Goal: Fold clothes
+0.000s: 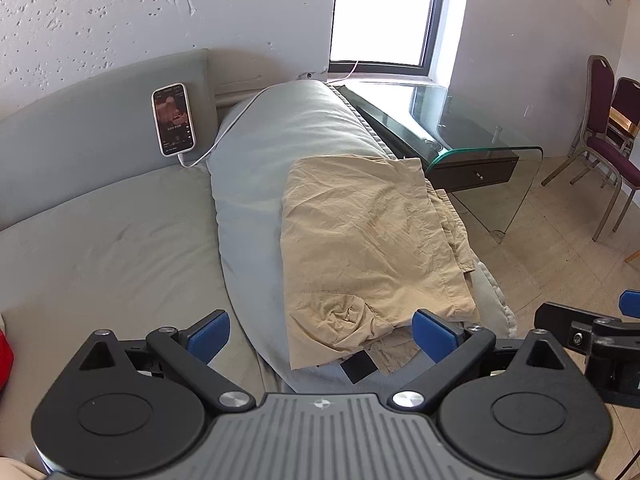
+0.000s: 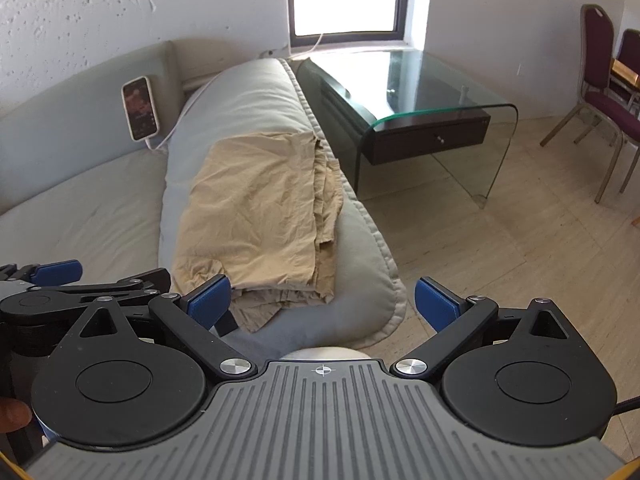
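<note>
- The left gripper [image 1: 320,338] has its blue fingers spread wide, holding nothing, hovering over the near end of the folded tan garment [image 1: 368,240].
- The right gripper [image 2: 322,304] is likewise spread and empty.
- The garment lies along a grey cushion [image 2: 256,92] on the sofa [image 1: 100,248].
- A phone [image 1: 173,119] leans against the backrest.

Bare mattress [image 1: 100,248] fills the left of the frame, open to a gripper. The pillow [image 1: 256,184] with trousers [image 1: 360,232] on it blocks the centre. At right, a glass table [image 2: 440,100] crowds the floor [image 2: 500,248].
</note>
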{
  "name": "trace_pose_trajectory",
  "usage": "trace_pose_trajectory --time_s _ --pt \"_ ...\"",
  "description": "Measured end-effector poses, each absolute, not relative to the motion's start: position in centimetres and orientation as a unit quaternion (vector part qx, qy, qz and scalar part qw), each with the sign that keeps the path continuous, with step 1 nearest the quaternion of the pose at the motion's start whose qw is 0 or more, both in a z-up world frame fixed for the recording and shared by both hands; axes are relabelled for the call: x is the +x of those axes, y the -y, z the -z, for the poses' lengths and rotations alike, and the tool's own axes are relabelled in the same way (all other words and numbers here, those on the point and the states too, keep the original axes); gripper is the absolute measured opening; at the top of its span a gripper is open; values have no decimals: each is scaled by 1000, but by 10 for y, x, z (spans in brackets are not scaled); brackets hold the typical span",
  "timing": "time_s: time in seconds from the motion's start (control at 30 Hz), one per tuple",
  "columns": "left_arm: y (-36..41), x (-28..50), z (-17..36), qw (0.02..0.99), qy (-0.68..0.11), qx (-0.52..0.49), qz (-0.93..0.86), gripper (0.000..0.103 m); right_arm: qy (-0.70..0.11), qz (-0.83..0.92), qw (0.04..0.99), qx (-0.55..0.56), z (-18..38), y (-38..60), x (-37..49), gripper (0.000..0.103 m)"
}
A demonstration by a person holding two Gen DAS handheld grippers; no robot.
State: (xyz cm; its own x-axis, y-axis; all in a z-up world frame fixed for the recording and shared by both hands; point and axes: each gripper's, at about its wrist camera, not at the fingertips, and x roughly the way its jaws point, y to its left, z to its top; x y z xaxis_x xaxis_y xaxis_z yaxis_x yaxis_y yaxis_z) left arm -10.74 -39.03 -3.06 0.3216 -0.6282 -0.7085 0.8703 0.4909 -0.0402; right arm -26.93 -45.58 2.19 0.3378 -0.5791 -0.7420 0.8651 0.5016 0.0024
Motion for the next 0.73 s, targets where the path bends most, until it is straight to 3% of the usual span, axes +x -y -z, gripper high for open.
trace_pose_trajectory --time_s 0.73 --pt "391 -109 36 787 -351 176 476 102 -374 463 782 185 -14 450 -267 98"
